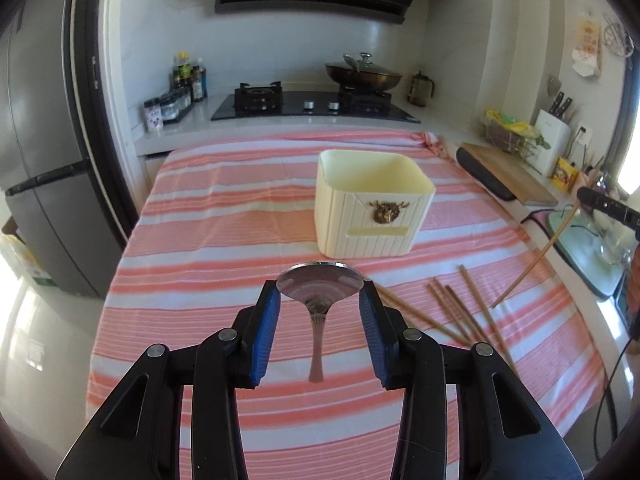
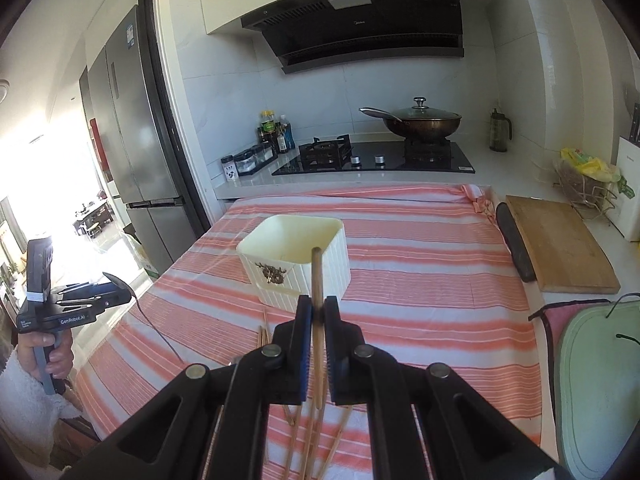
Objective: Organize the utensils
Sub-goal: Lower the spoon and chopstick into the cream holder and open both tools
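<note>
While spoon (image 1: pixel 320 289) hangs clamped, chopstick (image 2: pixel 317 312) is pinched

Left gripper (image 1: pixel 320 300) clamped on spoon, right gripper (image 2: pixel 318 312) pinching chopstick

One metal spoon (image 1: pixel 320 286) is showing, and one cream container (image 1: pixel 372 216) is standing on the striped cloth (image 1: pixel 200 240). The chopsticks are coming to about six. One held chopstick (image 2: pixel 317 280) is riding in the air. Roughly five loose chopsticks (image 1: pixel 452 312) are lying on the cloth, overlapping, so that count is unsure. Two grippers are working: the left gripper (image 1: pixel 320 296) and the right gripper (image 2: pixel 318 312). Behind, two burners (image 1: pixel 258 94), one lidded wok (image 1: pixel 362 76) and one cutting board (image 2: pixel 560 244) are sitting on the bench (image 2: pixel 500 184).
</note>
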### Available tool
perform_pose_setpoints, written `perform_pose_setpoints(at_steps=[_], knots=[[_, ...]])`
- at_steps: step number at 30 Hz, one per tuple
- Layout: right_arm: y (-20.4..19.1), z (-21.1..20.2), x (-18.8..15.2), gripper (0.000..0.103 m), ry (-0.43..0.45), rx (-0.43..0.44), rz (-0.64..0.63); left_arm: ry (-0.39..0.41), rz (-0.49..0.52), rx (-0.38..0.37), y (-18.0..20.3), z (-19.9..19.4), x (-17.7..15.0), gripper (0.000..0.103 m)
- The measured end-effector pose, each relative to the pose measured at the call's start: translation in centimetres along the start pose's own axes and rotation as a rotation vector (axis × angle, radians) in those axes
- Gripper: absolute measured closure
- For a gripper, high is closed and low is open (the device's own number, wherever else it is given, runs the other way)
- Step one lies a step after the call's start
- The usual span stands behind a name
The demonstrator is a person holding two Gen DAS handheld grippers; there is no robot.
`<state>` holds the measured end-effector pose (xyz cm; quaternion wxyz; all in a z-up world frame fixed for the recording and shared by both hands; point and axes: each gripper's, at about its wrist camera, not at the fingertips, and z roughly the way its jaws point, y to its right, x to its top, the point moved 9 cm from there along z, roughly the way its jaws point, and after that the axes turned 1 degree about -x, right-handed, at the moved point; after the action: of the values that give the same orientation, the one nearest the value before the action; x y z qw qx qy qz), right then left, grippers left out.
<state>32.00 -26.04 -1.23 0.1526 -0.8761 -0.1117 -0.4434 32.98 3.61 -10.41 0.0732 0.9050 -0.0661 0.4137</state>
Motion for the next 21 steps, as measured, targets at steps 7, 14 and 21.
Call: perform_pose_setpoints(at_steps=[7, 14, 21], knots=[[-1.0, 0.8, 1.0, 0.096, -0.002, 0.004, -0.017, 0.012, 0.042, 0.071, 0.0, 0.2, 0.6, 0.062], [-1.4, 2.1, 1.7, 0.096, -0.012, -0.002, -0.03, 0.025, 0.076, 0.081, 0.0, 0.3, 2.3, 0.062], [-2.4, 3.3, 8.1, 0.096, 0.071, 0.002, -0.045, 0.144, -0.047, -0.079, -0.2, -2.2, 11.8, 0.062]])
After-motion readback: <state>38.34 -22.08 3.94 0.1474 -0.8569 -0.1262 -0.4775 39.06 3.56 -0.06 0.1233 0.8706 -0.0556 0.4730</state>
